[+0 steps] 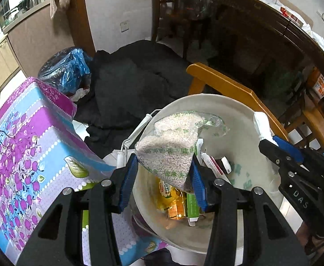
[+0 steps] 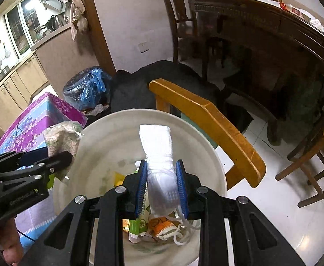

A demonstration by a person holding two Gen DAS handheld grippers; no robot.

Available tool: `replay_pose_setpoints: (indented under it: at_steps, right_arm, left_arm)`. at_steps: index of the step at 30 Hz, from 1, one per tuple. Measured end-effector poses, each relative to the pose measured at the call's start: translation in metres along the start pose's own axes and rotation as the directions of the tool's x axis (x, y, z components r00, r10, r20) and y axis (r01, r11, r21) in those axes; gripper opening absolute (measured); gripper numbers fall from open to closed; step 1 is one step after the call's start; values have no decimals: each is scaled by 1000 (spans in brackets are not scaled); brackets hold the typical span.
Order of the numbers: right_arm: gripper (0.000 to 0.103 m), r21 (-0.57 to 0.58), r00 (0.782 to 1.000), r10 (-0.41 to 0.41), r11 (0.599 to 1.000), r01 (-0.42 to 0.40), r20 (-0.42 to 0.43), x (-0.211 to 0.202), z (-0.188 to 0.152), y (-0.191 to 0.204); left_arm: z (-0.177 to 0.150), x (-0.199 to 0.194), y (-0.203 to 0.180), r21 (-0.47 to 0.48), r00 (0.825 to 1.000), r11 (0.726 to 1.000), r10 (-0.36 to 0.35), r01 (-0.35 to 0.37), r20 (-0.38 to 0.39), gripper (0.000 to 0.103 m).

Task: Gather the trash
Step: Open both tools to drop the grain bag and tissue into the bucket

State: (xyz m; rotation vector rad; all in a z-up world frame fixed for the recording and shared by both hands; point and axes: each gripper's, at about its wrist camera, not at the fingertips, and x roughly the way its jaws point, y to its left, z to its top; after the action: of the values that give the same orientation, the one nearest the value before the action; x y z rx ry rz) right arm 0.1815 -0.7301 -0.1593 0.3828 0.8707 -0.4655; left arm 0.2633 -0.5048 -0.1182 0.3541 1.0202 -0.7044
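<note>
Left gripper: my left gripper is tipped steeply down over the white bucket, jaws partly closed and pinching a clear bag of small whitish pellets between the blue pads. The bag sticks up and forward out of the jaws, green print on the plastic.

Right gripper: my right gripper points down into the same bucket, jaws narrow, clamped on a rolled white face mask. The top end of the roll pokes up past the fingertips and the ear loops dangle underneath.

Both together: the two sit side by side above the bucket mouth. In the left wrist view the right gripper comes in from the right edge with the white roll in it. In the right wrist view the left one comes in from the left with the pellet bag.

Bucket contents: yellow wrapper, a green-and-white carton, an orange printed packet, some white scraps.

Surroundings: floral purple and blue tablecloth just left of the bucket, yellow wooden chair back just behind it, blue plastic bag and a dark cloth heap further back.

Hand: bit of a hand shows bottom left in the right wrist view, under the left gripper.
</note>
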Motion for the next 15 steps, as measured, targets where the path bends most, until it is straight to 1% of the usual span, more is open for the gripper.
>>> replay_pose_setpoints:
  at_steps: [11,13,14,15]
  right_arm:
    - [28,2,1000,10,1000,-10,0,-4,0,-4]
    - [29,-1,1000,16,1000,-16,-3,-4,0,-5]
    - [32,2,1000,18,1000,-18,-2,-3,0,-5]
    - [36,7,1000,17,1000,-17,2,-3,-1,-6]
  left_arm:
    - [3,4,-4,4,1000,1000,0,0,0,45]
    - [3,5,-5,8,1000,1000,7,-7,2,52]
    - [4,5,-5,6,1000,1000,7,-7,8,62]
    - [5,5,-5,1,1000,1000,10,-10,15,67]
